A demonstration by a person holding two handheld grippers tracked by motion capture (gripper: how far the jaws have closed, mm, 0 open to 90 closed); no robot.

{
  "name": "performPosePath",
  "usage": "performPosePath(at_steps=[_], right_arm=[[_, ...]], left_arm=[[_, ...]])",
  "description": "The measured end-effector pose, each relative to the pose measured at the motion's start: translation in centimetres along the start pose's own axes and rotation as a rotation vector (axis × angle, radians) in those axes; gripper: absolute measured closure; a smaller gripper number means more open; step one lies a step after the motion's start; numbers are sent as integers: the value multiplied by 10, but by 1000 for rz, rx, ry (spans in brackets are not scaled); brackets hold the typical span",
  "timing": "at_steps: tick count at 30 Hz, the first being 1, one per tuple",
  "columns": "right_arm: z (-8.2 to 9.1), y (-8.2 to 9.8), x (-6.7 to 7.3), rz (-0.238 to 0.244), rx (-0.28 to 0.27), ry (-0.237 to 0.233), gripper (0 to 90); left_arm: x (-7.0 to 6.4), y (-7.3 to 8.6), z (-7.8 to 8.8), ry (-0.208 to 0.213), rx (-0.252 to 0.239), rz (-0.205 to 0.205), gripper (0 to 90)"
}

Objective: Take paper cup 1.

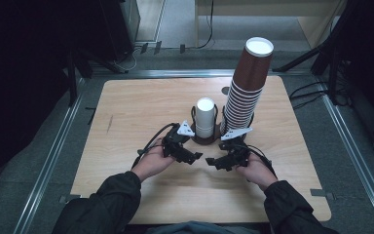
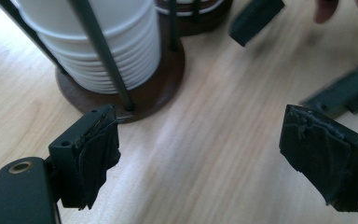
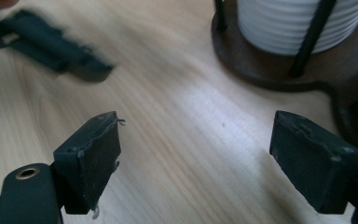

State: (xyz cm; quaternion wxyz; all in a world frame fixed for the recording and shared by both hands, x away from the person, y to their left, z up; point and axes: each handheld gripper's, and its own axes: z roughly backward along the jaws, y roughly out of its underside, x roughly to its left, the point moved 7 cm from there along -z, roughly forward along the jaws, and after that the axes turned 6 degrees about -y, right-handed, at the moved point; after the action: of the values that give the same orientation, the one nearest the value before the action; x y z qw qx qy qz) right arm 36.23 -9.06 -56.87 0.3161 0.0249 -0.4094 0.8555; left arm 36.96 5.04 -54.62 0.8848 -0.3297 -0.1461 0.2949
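Here, white cup stack (image 1: 205, 118) sits in holder just beyond left gripper (image 1: 191, 157), apart; right gripper (image 1: 215, 163) nearby; both released, jaws wide, nothing between.

In the left gripper view the white cup stack (image 2: 107, 42) is cut off by the top edge, so its height cannot be read, and a wire post (image 2: 103, 56) of the cup holder crosses its front. The brown cup stack (image 2: 193, 8) beyond it shows as a sliver at the top edge. A fingertip (image 2: 325, 10) is cropped there too. In the right gripper view the left gripper (image 3: 51, 44) is blurred and cut off at the upper left corner, and the white cup stack (image 3: 284, 25) loses its upper part to the frame. In the high view the holder's base (image 1: 205, 140) is mostly hidden behind cups and grippers, and the dark surroundings left and right of the table (image 1: 126, 112) are too dim to make out.
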Motion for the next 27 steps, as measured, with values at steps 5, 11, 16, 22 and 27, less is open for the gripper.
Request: performPosePath(at_steps=[5, 11, 16, 22, 27], right_arm=[[5, -4, 3, 13, 20, 5, 160], [11, -8, -1, 34, 20, 45, 222], [9, -7, 3, 82, 40, 71, 280], [7, -11, 5, 110, 21, 62, 318], [8, -11, 6, 116, 16, 61, 335]], left_arm=[[-3, 4, 8, 38, -7, 23, 100], [0, 3, 18, 84, -19, 50, 159], [5, 5, 21, 77, -18, 56, 251], [6, 5, 27, 95, -20, 54, 307], [8, 5, 29, 84, -22, 42, 305]])
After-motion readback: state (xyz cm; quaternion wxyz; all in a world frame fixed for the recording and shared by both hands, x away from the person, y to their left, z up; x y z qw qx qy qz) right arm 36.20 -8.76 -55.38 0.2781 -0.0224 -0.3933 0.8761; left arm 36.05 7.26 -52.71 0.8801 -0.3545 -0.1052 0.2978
